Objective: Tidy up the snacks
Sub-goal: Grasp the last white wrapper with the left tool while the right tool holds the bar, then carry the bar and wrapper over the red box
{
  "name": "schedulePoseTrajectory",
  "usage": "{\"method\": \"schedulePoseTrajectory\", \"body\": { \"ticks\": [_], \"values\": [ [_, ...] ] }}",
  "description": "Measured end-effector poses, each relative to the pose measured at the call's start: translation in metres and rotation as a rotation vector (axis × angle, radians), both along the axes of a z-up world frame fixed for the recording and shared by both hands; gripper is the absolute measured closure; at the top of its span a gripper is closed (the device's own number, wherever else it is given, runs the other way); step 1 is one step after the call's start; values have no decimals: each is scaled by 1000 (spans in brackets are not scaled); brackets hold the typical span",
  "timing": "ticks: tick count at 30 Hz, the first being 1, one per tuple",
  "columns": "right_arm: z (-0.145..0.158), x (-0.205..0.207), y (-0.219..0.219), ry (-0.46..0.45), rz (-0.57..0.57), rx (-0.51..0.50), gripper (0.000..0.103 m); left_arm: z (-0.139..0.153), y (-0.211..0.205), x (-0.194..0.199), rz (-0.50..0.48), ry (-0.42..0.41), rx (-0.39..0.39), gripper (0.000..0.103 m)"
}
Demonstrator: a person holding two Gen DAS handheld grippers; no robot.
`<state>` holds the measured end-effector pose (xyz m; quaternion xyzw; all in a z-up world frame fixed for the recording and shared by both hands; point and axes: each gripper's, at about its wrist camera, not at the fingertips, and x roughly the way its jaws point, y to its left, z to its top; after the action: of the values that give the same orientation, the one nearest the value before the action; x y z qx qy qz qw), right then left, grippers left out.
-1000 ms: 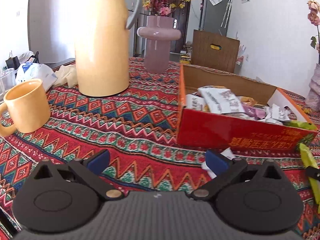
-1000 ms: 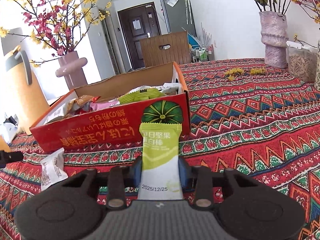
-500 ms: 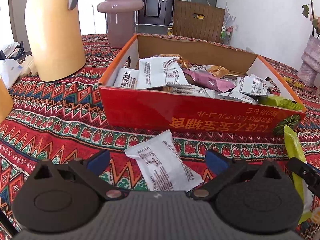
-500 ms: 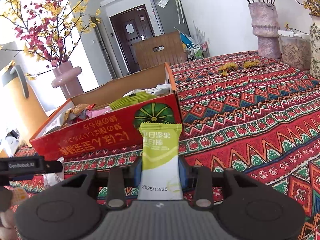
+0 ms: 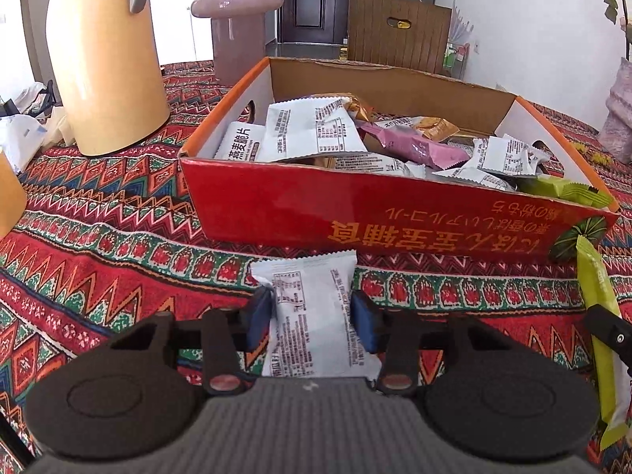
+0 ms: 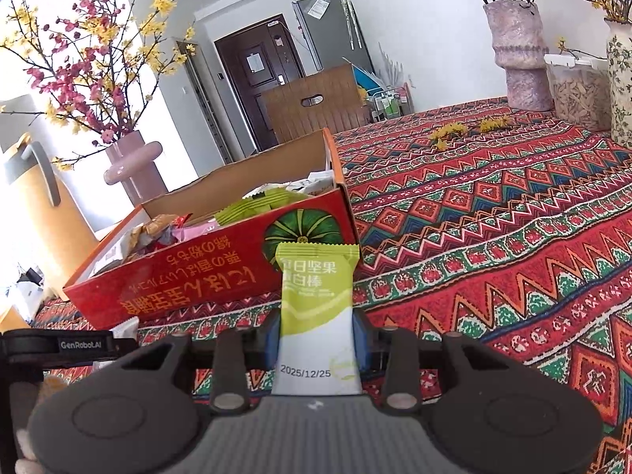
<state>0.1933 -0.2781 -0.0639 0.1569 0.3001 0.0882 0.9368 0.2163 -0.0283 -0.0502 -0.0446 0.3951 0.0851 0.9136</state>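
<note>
- A white snack packet [image 5: 312, 316] sits between the blue pads of the left gripper [image 5: 312, 318], which are closed in against its two sides; the packet's far end points toward the red box and its lower part lies over the patterned cloth, just in front of the box's near wall.
- A green and white snack bar [image 6: 318, 316] stands upright in the right gripper [image 6: 318, 339], clamped by the pads on both edges, its printed date facing the camera; it too is just short of the box, at the corner with the pumpkin picture.
- In the left wrist view that same green bar [image 5: 600, 316] shows at the far right edge, with part of the other tool across it.
- The red cardboard box [image 5: 395, 217] lies open on top and is already heaped with snacks: white packets [image 5: 312, 134], a pink wrapper [image 5: 414, 146], a golden one [image 5: 434, 126] and green bars [image 5: 565, 191] at its right end.
- All of this rests on a table covered by a red zigzag tablecloth [image 6: 493, 237].
- Left of the box stands a tall cream thermos jug [image 5: 102, 63], and behind it a mauve vase [image 5: 237, 19] of flowering branches.
- Farther off on the right side of the table are a mottled pink vase [image 6: 521, 59], a clear container [image 6: 576, 87] of pale pieces and some scattered yellow petals [image 6: 466, 130].
- A brown chair back [image 6: 316, 106] and a dark door [image 6: 252, 75] stand beyond the table.
</note>
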Motion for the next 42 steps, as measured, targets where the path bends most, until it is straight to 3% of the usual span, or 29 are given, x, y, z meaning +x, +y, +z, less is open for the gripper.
{"method": "schedulePoseTrajectory", "body": {
  "ticks": [14,26,42],
  "values": [
    [2,-4,0,-22,1,6,67,8,7,-17,-3,-61,-4,62],
    [12,-13,-3,-93,-10,15,67,36,13,-41,-30,-148,-21,62],
    [68,-28,-7,-267,-14,36,67,92,20,-50,-61,-322,-30,62]
  ]
}}
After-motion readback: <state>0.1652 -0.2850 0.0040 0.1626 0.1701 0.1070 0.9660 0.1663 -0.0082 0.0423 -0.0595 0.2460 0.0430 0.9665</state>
